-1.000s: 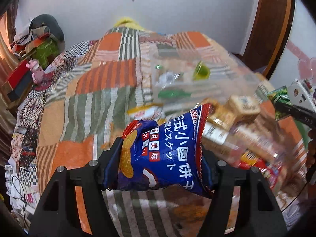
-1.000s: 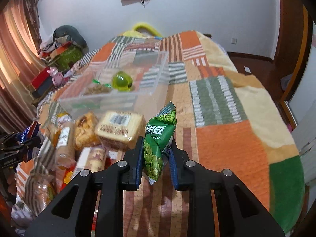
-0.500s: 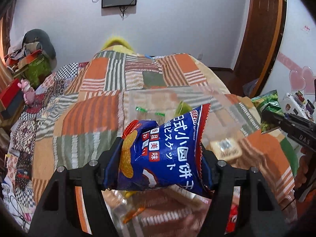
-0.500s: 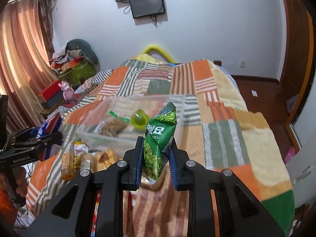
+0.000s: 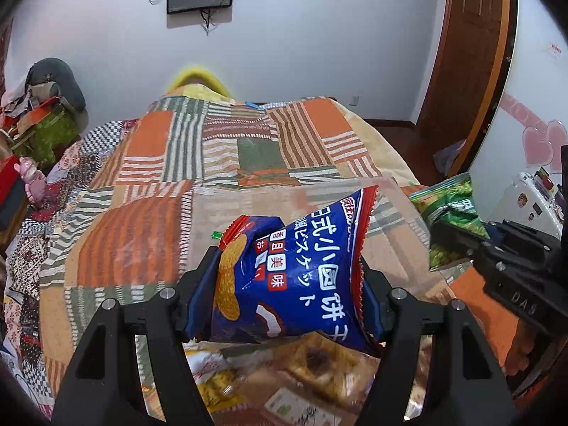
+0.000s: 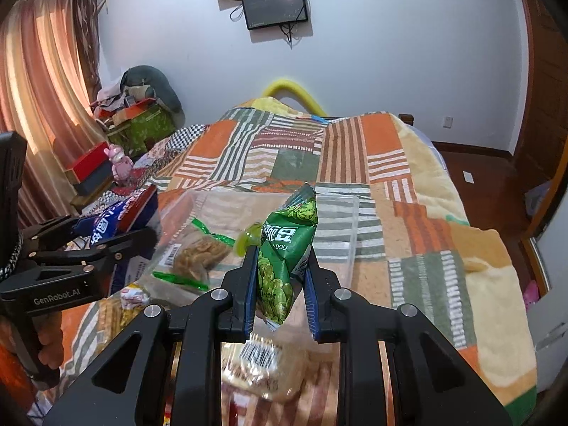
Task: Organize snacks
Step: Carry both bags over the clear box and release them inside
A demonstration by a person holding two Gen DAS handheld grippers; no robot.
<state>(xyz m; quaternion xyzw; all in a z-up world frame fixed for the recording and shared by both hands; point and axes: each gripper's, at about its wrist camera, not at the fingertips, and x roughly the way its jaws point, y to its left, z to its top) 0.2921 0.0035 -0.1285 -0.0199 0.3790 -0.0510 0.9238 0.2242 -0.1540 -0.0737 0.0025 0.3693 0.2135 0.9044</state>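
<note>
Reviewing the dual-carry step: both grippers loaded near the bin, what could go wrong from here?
1. The right gripper pinches the green pea bag by a thin edge; it may slip.
2. The left gripper, holding the blue biscuit bag, sits close alongside; they could collide above the clear bin.

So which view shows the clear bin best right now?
Right wrist view: the clear bin shows its rim and the snacks inside. In the left wrist view the blue biscuit bag covers most of it.

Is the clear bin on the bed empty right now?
No, the clear bin already holds a green-ended wrapped snack and a small green item.
</note>
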